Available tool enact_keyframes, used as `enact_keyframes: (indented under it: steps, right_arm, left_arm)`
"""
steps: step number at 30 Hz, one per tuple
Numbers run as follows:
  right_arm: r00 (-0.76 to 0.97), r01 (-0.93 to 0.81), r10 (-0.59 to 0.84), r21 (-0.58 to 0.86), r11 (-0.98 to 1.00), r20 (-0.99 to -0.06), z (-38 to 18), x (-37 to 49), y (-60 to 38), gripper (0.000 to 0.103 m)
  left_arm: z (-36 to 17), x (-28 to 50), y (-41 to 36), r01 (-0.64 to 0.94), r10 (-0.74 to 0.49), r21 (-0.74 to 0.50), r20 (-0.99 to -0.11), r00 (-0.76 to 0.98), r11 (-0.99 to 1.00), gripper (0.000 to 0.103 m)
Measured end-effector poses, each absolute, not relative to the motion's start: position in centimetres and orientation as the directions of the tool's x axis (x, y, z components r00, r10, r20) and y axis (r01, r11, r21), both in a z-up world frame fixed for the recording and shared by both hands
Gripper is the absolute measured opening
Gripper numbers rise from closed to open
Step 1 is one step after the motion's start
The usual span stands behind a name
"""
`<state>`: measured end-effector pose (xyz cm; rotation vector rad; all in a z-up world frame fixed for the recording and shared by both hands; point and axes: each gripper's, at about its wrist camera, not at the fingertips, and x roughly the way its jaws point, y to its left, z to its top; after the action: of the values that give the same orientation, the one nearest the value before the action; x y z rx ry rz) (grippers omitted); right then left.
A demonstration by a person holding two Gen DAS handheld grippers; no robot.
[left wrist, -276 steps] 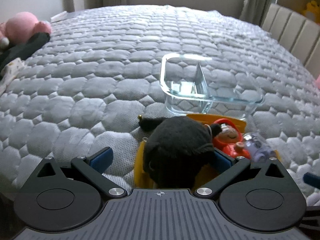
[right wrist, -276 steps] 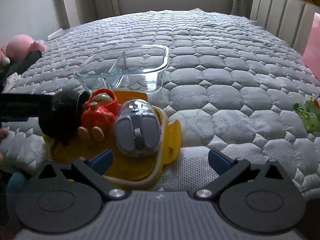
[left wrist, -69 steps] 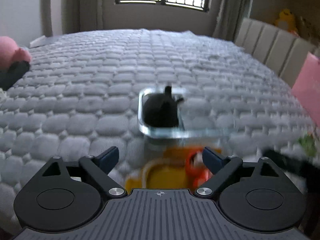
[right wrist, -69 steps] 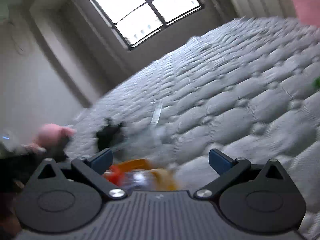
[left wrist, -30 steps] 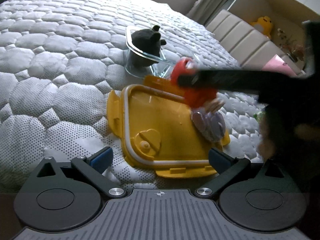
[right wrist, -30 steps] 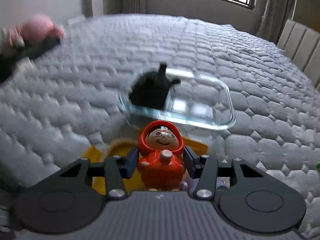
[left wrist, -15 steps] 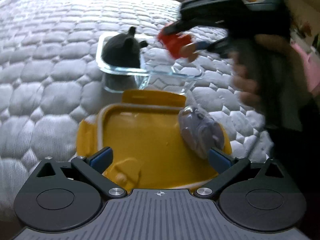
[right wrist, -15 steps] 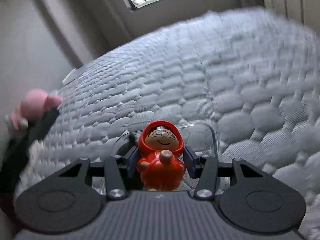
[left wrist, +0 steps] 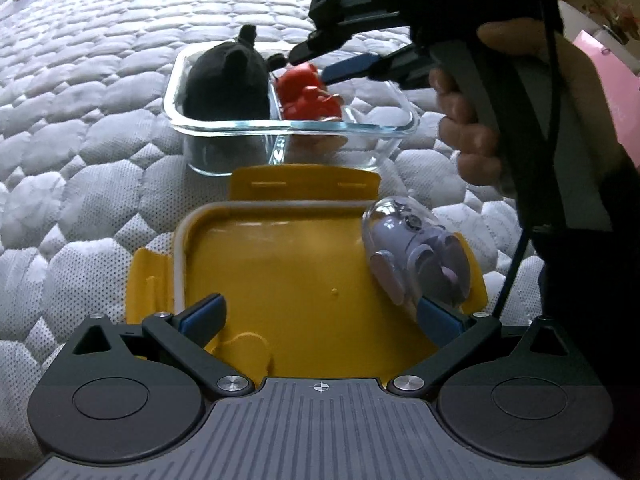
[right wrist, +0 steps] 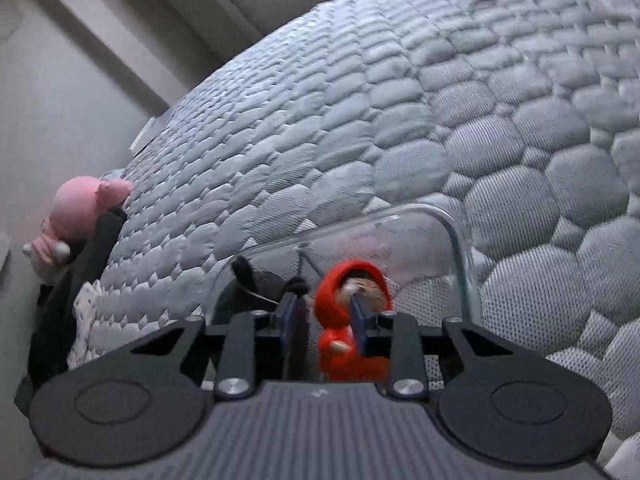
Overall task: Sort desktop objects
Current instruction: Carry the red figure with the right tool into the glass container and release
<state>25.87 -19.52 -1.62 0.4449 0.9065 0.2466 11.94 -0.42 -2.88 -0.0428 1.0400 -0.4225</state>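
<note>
Right gripper: the right gripper (right wrist: pixel 326 316) hangs over the glass container (left wrist: pixel 296 126). Its jaws stand a narrow gap apart, just above the red hooded figure (right wrist: pixel 340 292). Blur hides whether a pad touches the toy, so I cannot tell if it has hold of it.
Left gripper: the left gripper (left wrist: pixel 320 314) is spread wide and holds nothing. It hovers over the yellow lid (left wrist: pixel 288 264).
Red figure: it lies tilted in the container's 3 o'clock compartment, hard against the glass divider.
Black plush: the black plush (left wrist: pixel 228 80) fills the 9 o'clock compartment.
Capsule toy: the purple capsule toy (left wrist: pixel 416 256) rests on the lid's 3 o'clock edge, just beside the left gripper's right finger.
Step in hand: by my reading the figure is being set into its compartment, though the same pose would fit taking it out.
Doing it well: travel straight up and down, and keep both fingers off the divider and the rim. Glass is hard and slick, and a sideways nudge could slide the container on the soft bed.
Surface: a grey quilted mattress (left wrist: pixel 80 80). It is springy and uneven, so the container and the lid may rock. The lid lies at the container's 6 o'clock.
Room: a pink plush (right wrist: pixel 80 208) sits at the bed's 9 o'clock edge in the right wrist view, with pale walls beyond.
</note>
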Motion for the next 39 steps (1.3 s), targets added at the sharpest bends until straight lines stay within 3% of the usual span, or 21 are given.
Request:
enact_keyframes:
  steps: [7,11,19,22,26,37,39]
  right_arm:
    - [0.573,-0.155,0.184,0.115,0.981,-0.799,-1.2,25.6,-15.1,0.04]
    - [0.552,-0.248,0.087,-0.063,0.967,-0.829,-1.2,26.3,-12.1,0.049]
    - [0.533,-0.126,0.158,0.106,0.986,-0.831,-1.0,27.2,-13.6,0.048]
    - [0.504,-0.025,0.257,0.284,0.959,-0.825,-0.8,27.7,-16.1,0.048]
    - [0.462,0.049,0.331,0.397,0.917,-0.823,-0.9,27.9,-18.2,0.048]
    - [0.471,-0.026,0.312,0.34,0.94,-0.825,-1.8,27.4,-17.1,0.049]
    - [0.492,-0.032,0.328,0.36,0.932,-0.806,-1.3,26.7,-17.8,0.055]
  left_arm:
    - [-2.9,11.7,0.5,0.304,-0.385,-0.27,-0.817,0.43,0.913,0.103]
    - [-2.9,11.6,0.8,0.303,-0.392,-0.279,-0.813,0.431,0.911,0.103]
    - [-2.8,11.4,1.3,0.297,-0.404,-0.295,-0.805,0.434,0.908,0.103]
    - [-2.8,11.3,1.5,0.296,-0.409,-0.302,-0.802,0.435,0.906,0.103]
    - [-2.7,11.3,1.7,0.295,-0.416,-0.31,-0.798,0.437,0.904,0.103]
    - [-2.0,10.7,1.3,0.293,-0.387,-0.277,-0.808,0.445,0.915,0.103]
    - [-1.8,10.6,1.4,0.282,-0.379,-0.273,-0.807,0.454,0.92,0.103]
